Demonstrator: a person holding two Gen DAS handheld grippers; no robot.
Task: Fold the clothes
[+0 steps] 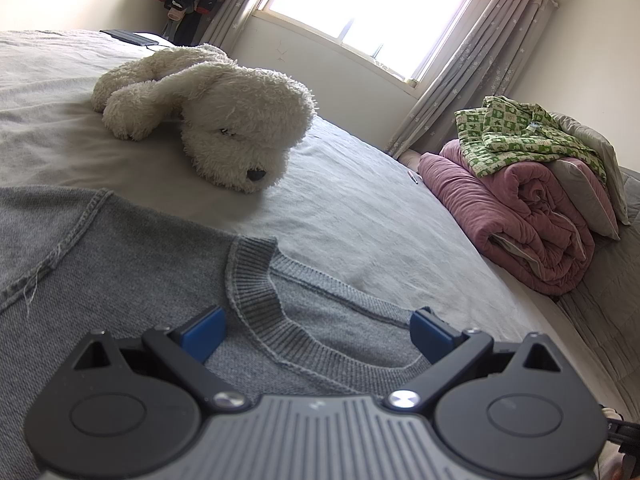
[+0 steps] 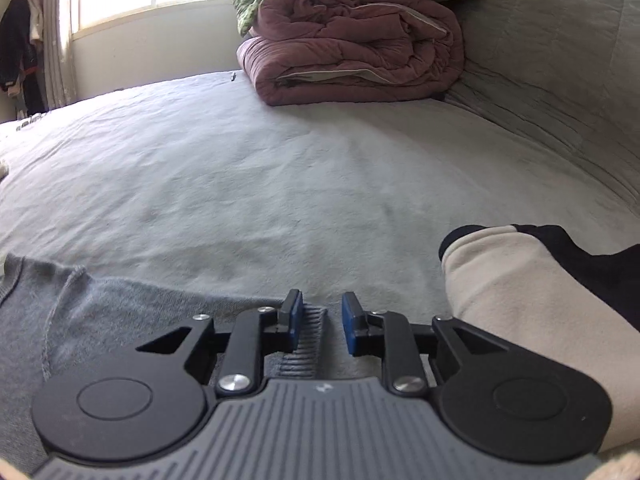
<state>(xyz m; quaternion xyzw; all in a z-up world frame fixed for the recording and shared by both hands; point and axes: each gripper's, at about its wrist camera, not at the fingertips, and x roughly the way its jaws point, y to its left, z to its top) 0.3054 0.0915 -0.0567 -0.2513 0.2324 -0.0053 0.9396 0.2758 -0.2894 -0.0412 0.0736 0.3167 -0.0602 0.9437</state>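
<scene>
Lying flat on the bed (image 1: pixel 360 216), a grey knit sweater (image 1: pixel 132 272) with ribbed collar (image 1: pixel 256 280). Left gripper (image 1: pixel 318 334) hovers over the collar, blue-padded fingers (image 1: pixel 202 338) spread wide, holding nothing. Right gripper (image 2: pixel 320 326) sits at the sweater's ribbed edge (image 2: pixel 310 336), fingers partly apart, rib between them; contact unclear. Fluffy white plush dog (image 1: pixel 224 120) beyond the sweater. Folded pink quilt (image 2: pixel 352 40) with green-patterned cloth (image 1: pixel 524 136) on top, well apart. Cream and black garment (image 2: pixel 532 312) just right of right gripper.
</scene>
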